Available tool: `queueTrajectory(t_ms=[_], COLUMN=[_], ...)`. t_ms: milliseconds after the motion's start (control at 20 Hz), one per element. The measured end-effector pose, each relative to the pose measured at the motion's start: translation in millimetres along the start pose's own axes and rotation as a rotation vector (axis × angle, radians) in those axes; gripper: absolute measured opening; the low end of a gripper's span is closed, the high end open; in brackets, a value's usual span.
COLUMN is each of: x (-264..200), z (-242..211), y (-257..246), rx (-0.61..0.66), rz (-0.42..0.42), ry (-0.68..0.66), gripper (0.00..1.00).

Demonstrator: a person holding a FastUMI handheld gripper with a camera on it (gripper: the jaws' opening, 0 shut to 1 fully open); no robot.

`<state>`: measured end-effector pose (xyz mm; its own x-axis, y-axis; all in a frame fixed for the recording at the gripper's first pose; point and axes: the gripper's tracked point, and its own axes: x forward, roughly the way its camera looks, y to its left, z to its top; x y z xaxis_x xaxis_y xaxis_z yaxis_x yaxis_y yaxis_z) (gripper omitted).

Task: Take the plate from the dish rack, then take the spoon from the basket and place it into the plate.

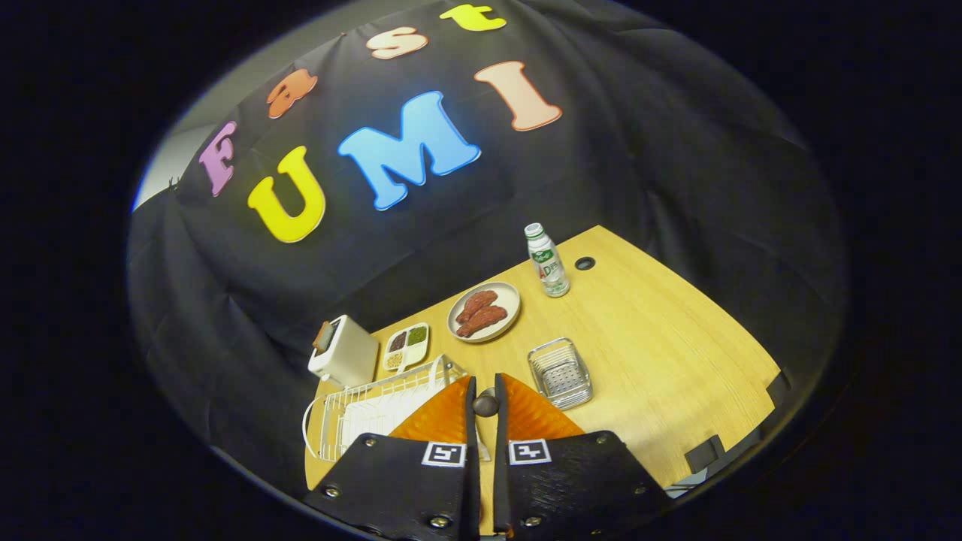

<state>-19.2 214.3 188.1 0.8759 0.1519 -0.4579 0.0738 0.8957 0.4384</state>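
Observation:
My gripper [485, 392] hangs high above the near part of the wooden table [661, 353]. Its two orange fingers [443, 417] stand nearly together and pinch a small dark rounded thing [485, 406], which looks like one end of the spoon; the rest of it is hidden. The metal wire basket [560, 373] sits just beyond the right finger, with nothing visible inside. The white wire dish rack [376, 409] lies beyond the left finger, and no plate stands in the part I can see. The fingers hide the table directly below them.
Further back are a round plate with brown sausages [485, 310], a small divided dish of condiments [406, 346], a white toaster [343, 352] and a small bottle with a green label [548, 261]. A cable hole [585, 263] is near the bottle.

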Motion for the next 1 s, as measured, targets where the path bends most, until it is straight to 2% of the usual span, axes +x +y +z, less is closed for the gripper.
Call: queueTrajectory(t_ms=[200,550,1000], x=[-6,-7,7], z=[-30,-105,-186], y=[45,104,144], rx=[-0.062,-0.219,-0.431], rz=[0.088,0.192,0.238], ry=[0.075,0.23,0.394], gripper=[0.07,0.06,0.07])
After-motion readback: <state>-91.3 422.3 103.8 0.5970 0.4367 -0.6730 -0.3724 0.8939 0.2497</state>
